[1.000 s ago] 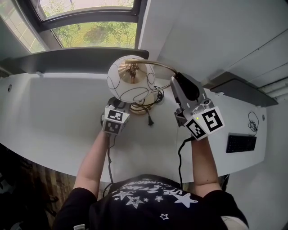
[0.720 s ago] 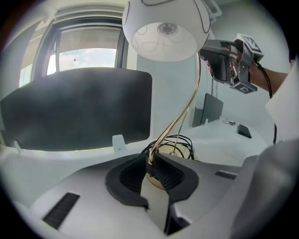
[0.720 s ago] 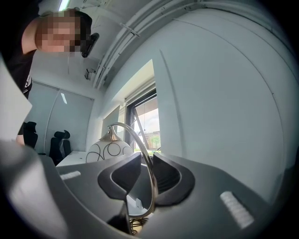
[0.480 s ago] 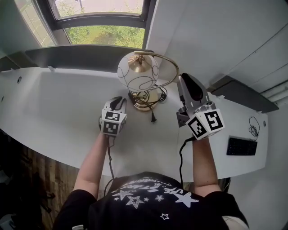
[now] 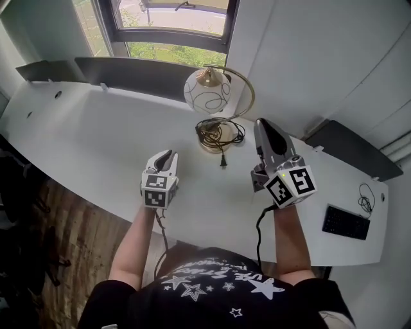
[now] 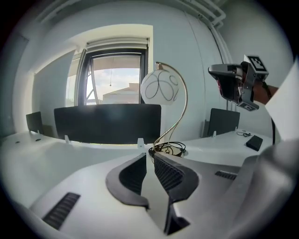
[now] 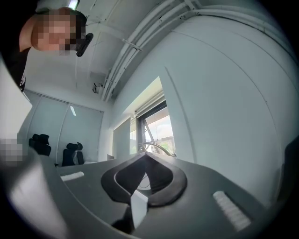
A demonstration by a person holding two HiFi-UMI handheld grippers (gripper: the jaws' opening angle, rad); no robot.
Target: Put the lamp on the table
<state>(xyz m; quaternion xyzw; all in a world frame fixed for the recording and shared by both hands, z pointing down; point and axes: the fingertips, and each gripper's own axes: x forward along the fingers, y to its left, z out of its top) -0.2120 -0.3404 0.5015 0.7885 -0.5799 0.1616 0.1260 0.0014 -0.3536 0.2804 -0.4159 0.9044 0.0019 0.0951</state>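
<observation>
White curved table (image 5: 83, 141) runs under the window (image 5: 173, 19). On it, near the far edge, the lamp (image 5: 207, 92) stands upright. Left gripper (image 5: 168, 155) and right gripper (image 5: 262, 124) hover near it, jaws pressed together, holding nothing.

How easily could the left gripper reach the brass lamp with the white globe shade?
Probably yes: the left gripper points at the lamp, with only bare white table between them.
</observation>
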